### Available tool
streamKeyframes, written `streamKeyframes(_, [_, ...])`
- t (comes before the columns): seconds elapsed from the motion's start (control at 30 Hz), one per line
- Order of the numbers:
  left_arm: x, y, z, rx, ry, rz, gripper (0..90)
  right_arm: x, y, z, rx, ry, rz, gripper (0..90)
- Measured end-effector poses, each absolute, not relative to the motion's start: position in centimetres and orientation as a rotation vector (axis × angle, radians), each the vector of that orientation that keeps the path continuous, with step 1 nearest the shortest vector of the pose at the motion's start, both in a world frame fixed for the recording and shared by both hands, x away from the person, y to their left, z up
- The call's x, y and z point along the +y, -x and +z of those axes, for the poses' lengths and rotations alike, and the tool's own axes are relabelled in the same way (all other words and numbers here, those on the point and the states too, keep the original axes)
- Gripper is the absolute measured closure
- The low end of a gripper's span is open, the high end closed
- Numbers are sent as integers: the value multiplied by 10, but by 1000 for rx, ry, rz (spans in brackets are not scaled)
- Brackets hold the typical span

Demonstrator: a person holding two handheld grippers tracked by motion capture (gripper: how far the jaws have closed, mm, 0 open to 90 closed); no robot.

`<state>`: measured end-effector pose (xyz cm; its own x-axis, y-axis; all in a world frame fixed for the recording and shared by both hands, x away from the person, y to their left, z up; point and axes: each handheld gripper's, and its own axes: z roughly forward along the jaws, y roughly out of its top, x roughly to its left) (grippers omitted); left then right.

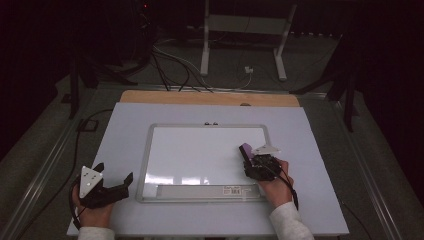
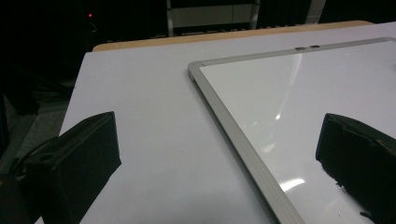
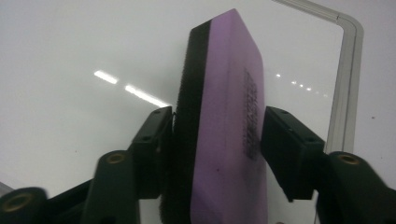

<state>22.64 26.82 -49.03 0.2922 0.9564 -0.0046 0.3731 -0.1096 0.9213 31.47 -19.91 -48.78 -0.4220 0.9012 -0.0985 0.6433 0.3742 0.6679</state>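
Dim room, dark surroundings; overhead lights glare in streaks on the whiteboard [image 1: 200, 150]; close-up eraser [image 3: 224, 130] looks slightly soft.

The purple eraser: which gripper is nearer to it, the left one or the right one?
Right. The right gripper has the purple eraser between its jaws over the whiteboard. The left gripper sits off the board's left edge, jaws open.

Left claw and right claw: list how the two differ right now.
The left claw has nothing between its jaws, while the right claw has a purple eraser between its jaws. The left claw's jaws stand wide apart; the right claw's jaws sit close on the eraser's two faces. The left claw is over the bare table beside the whiteboard; the right claw is over the whiteboard itself. Both are black and hand-held.
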Motion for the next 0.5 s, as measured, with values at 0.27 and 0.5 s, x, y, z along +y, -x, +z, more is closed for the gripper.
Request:
streamKeyframes(0.27, [268, -226, -490, 1232, -1657, 812, 6, -197, -312, -482, 2163, -1305, 767, 616])
streamKeyframes(0.5, [268, -226, -490, 1232, -1657, 812, 6, -201, -310, -479, 2133, -1327, 782, 632])
